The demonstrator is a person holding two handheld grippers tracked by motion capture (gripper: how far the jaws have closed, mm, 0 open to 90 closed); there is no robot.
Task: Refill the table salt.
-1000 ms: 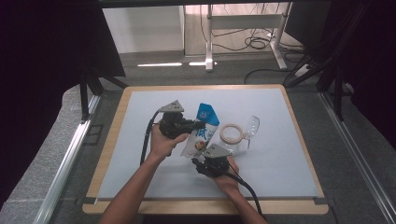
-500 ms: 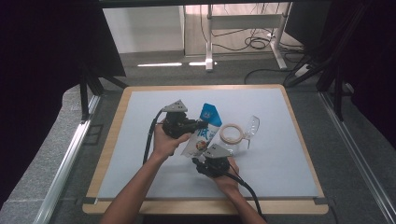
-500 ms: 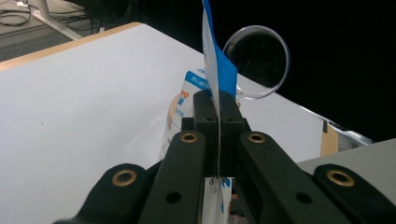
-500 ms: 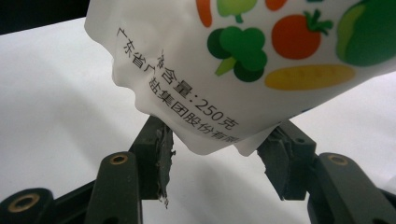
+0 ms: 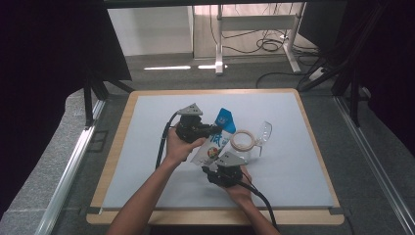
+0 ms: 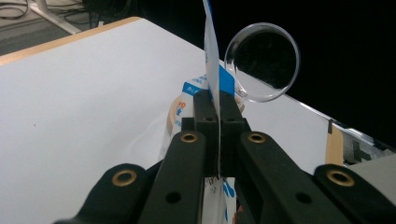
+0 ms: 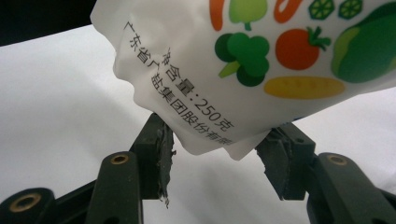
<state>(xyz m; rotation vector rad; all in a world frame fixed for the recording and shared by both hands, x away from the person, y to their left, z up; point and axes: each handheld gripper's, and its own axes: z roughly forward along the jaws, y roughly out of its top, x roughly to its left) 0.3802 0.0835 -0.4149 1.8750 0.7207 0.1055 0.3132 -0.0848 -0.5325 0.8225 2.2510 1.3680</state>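
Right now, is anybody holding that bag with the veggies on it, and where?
Yes. The left gripper is shut on the bag, pinching its thin blue upper edge. The right gripper is open around the bag's white bottom corner, not gripping it.

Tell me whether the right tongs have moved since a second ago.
No. In the high view the right tongs sit at the same spot against the table's near edge, open under the bag.
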